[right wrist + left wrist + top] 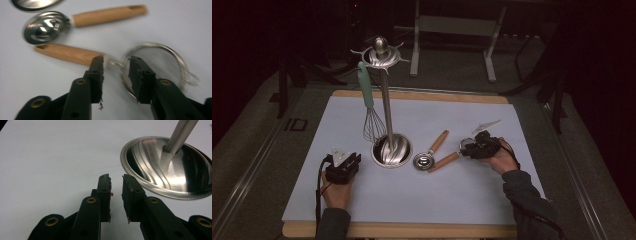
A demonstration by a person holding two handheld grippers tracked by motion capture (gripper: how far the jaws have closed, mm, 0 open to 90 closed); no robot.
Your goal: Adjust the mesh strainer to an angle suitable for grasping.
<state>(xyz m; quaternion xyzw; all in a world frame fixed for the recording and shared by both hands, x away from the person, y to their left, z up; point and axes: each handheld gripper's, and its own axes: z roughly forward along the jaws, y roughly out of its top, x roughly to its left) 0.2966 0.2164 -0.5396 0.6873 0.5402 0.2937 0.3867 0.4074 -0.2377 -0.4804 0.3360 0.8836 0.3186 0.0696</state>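
Strainer, small round wire-mesh with wooden handle (155, 65), flat on the white desk mat toward the right edge, beside the wooden-handled steel scoop (45, 26). Lying loose, ready for hanging on the steel utensil stand (387, 100) next to the teal-handled whisk (368, 100). Right hand-held gripper (116, 66) half open, straddling handle-to-rim joint, not clamping. Left hand-held gripper (116, 187) slightly parted, empty, beside stand base.

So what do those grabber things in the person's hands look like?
Both are black. The left gripper has a grey three-cornered plate on top and a black cable trailing back. The right gripper has one too. Each has two flat black jaws with brass rivets. The sleeves are dark grey.
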